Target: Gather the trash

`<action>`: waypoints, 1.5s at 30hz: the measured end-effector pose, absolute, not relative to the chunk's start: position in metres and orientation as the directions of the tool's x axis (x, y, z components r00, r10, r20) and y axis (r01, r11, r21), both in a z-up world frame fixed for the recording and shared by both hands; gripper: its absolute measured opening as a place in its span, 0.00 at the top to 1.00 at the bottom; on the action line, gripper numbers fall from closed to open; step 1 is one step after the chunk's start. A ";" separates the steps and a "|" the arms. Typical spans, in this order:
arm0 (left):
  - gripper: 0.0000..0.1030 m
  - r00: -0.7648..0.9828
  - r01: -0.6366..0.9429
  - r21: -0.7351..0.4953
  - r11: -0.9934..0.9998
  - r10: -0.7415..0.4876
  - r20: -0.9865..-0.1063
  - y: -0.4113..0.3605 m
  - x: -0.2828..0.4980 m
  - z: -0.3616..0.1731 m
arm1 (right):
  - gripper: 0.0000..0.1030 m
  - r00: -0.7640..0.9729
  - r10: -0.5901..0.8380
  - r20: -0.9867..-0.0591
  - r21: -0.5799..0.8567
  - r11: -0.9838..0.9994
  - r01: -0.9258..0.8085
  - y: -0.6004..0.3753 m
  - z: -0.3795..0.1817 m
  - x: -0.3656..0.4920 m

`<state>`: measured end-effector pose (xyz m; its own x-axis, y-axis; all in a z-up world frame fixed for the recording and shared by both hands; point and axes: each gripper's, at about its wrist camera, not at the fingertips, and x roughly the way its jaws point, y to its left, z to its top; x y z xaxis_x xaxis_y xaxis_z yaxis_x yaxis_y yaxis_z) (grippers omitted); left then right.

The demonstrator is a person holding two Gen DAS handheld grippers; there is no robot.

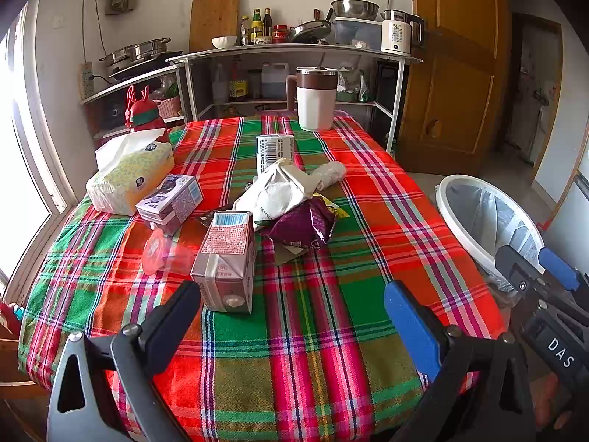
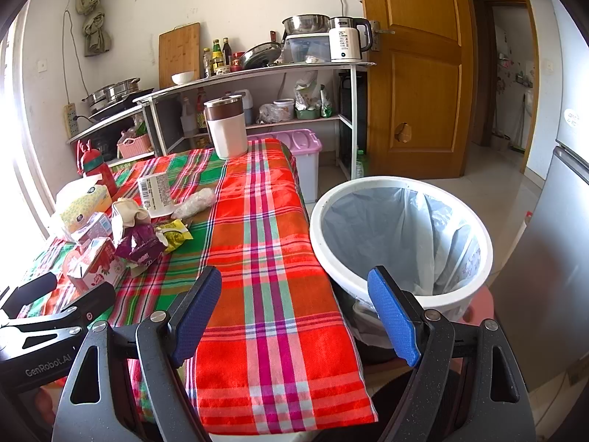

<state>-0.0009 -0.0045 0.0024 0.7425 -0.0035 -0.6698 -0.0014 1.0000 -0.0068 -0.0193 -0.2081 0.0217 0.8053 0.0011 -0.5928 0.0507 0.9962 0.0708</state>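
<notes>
Left wrist view: with both the left gripper (image 1: 292, 307) and right gripper (image 2: 294, 309) spread wide and empty, the pink drink carton (image 1: 226, 261) at lower centre is best clamped across its narrow sides, then carried to the lined bin (image 1: 486, 221) at right.

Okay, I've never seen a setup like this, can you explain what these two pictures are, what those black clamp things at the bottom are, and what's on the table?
Those clamps are hand-held grippers, one in each of a person's hands, each carrying a wide-angle camera that looks out along its two fingers. One picture comes from the left gripper, the other from the right gripper. Both are open and hold nothing. On the plaid tablecloth lies trash: a brown drink carton, a purple carton, a purple snack wrapper, crumpled white paper and a clear plastic cup. A tissue pack and a white mug also sit there. Beside the table stands a lined white bin.
</notes>
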 end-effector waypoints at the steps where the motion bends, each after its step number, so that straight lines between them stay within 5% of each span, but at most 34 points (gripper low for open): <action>1: 0.02 0.742 -0.002 -0.008 1.000 -0.004 -0.670 -0.004 -0.001 0.003 | 0.21 0.805 0.001 -0.593 0.070 0.996 0.051 -0.208 0.022 -0.019; 45: 0.02 0.736 0.004 -0.047 0.999 -0.035 -0.676 0.008 -0.001 0.002 | 0.21 0.800 0.013 -0.600 0.080 0.996 0.043 -0.206 0.019 -0.017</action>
<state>-0.0009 0.0078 0.0021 0.7359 -0.0345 -0.6762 0.0036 0.9989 -0.0471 -0.0169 -0.2064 0.0185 0.8001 0.0133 -0.5997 0.0432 0.9959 0.0798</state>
